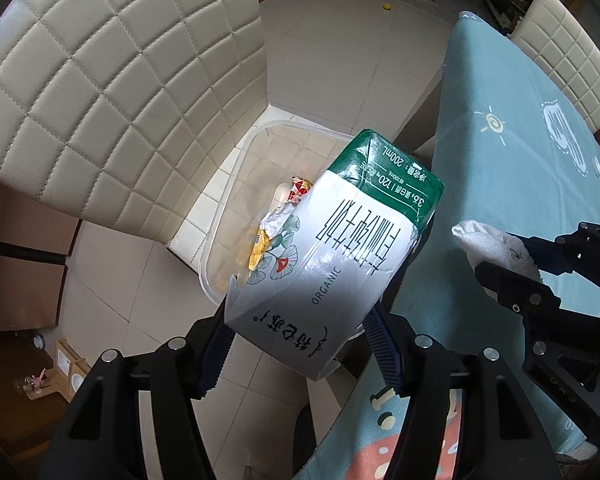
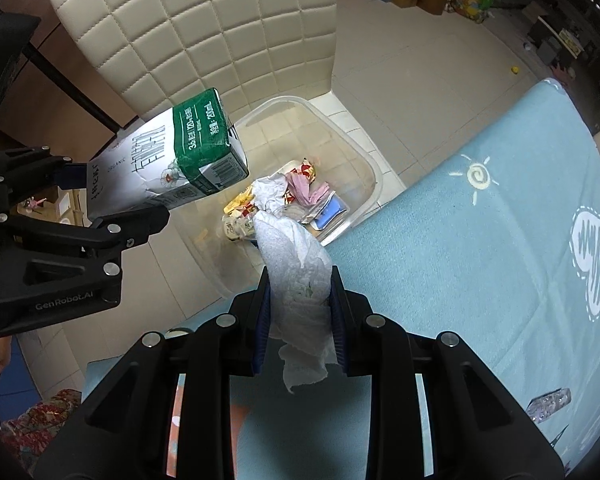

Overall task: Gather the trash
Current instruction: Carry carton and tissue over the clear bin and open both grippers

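White-green milk carton (image 1: 336, 248) clamped between left jaws; crumpled tissue (image 2: 300, 276) pinched between right jaws, above clear bin (image 2: 356, 152).

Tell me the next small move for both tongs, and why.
Probably carry both a little further over the bin, then open. The left tongs grip the carton, the right tongs grip the tissue. The carton hangs over the bin's near edge; the tissue's held end is still above the tablecloth, so dropping now risks a miss.
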The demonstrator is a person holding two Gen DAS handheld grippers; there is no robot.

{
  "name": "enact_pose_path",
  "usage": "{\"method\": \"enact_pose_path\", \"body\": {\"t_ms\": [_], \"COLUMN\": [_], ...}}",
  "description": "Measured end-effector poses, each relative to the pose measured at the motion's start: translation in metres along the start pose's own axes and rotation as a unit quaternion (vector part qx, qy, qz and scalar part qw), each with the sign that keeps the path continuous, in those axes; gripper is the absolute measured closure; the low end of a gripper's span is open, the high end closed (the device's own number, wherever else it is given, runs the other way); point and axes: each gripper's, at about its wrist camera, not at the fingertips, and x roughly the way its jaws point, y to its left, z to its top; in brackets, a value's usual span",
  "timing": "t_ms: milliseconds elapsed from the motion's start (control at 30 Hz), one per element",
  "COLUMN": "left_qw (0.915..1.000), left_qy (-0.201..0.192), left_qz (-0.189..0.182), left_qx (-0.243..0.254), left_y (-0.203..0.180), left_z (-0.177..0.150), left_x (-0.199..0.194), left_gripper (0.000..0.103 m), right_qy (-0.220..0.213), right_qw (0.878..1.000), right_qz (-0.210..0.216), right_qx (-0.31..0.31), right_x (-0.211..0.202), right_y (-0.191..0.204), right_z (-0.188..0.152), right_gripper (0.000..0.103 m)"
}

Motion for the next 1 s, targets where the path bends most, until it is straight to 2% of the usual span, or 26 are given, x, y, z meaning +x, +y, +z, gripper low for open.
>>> {"method": "enact_pose_path", "body": {"t_ms": [567,800,1000], "left_qw": [1.0000,1.0000,0.9997], "left_qy": [0.006,0.000,-0.021], "left_qz": [-0.002,0.000,0.002], "left_qx": [0.001,0.001,0.011], "left_y": [-0.007,-0.007,-0.008], "left_z": [0.009,0.009,0.011], "left_x": [0.009,0.007,0.001], "left_gripper": [0.041,0.041,0.041], "right_qy": [-0.007,-0.010,-0.011], "right_qw": [1.000,1.000,1.000], "right_qz": [0.008,0.007,0.008], "right_qx": [0.020,0.020,0.016], "right_x": [0.001,-0.001,-0.001], "right_y": [-0.013,-0.013,-0.012], "right_z": [0.001,0.001,0.002], "right_gripper": [0.074,0.074,0.074]}}
